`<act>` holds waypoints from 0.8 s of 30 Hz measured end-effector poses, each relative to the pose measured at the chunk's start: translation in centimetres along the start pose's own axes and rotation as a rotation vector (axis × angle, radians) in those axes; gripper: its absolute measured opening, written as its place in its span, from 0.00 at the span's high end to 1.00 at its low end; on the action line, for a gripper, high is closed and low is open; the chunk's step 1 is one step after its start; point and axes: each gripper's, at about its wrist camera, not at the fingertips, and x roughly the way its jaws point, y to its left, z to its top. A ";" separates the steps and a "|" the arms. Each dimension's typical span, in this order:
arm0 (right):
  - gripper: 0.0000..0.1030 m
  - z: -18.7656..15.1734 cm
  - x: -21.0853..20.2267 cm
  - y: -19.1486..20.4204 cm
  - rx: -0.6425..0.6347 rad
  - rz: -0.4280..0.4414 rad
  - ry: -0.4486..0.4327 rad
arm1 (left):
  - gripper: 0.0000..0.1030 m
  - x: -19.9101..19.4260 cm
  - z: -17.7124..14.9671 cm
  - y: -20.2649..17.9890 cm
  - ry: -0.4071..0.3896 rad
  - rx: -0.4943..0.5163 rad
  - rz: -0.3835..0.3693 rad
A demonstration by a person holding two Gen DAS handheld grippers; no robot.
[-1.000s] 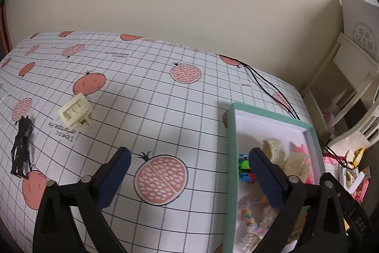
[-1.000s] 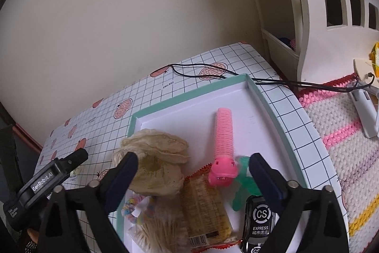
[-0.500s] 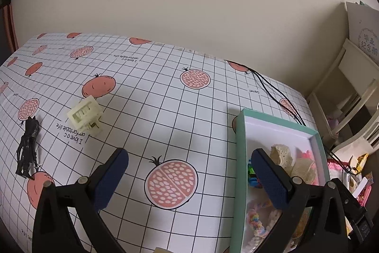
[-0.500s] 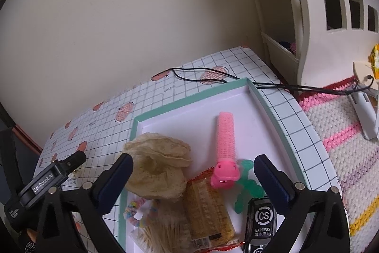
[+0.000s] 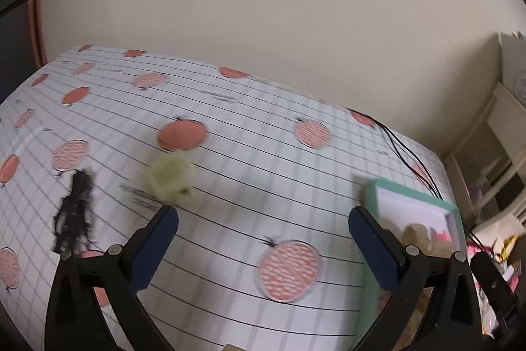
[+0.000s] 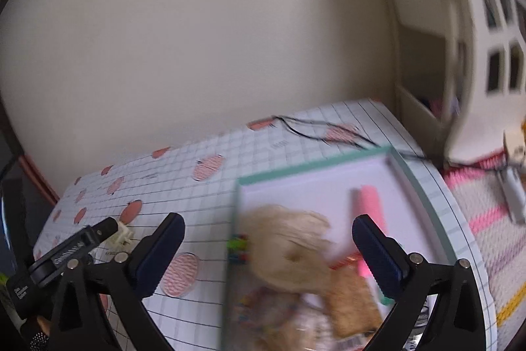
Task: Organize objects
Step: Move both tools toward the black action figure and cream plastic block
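My left gripper (image 5: 263, 239) is open and empty above the pomegranate-print tablecloth (image 5: 230, 153). A cream plastic plug block (image 5: 171, 175) lies just beyond its left finger, and a black tangled item (image 5: 74, 213) lies further left. The teal-rimmed white box (image 5: 417, 196) sits at the right. My right gripper (image 6: 268, 249) is open and empty over the box (image 6: 315, 168), which holds a beige lacy cloth (image 6: 289, 245), a pink roller (image 6: 371, 206), a snack packet (image 6: 355, 301) and small colourful pieces. The plug block (image 6: 120, 236) shows at far left there. Both views are blurred.
A black cable (image 5: 404, 153) runs across the table's far right corner. A cream shelf unit (image 6: 460, 55) stands to the right, with a pink striped knitted mat (image 6: 486, 229) below it. A plain wall runs behind the table.
My left gripper has swung left, away from the box, bringing the plug block and black item toward centre. My right gripper has shifted left too. Both stay open.
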 end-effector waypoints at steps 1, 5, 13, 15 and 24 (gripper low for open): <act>0.00 0.0 0.0 1.2 -0.026 0.009 -0.005 | 0.00 -0.1 0.2 0.7 -0.005 -0.005 0.016; 0.00 -0.6 0.7 5.5 -0.099 0.075 0.014 | 0.00 -0.4 0.8 3.9 -0.008 -0.050 0.064; 0.00 -3.3 3.4 9.9 -0.104 0.149 0.109 | 0.00 -0.4 1.0 11.2 0.043 -0.173 0.137; 0.00 -4.0 3.7 10.5 -0.106 0.164 0.124 | 0.00 -0.2 0.9 12.8 0.054 -0.196 0.158; 0.00 -6.4 6.8 13.8 -0.182 0.180 0.218 | 0.00 0.9 -0.3 19.4 0.101 -0.333 0.196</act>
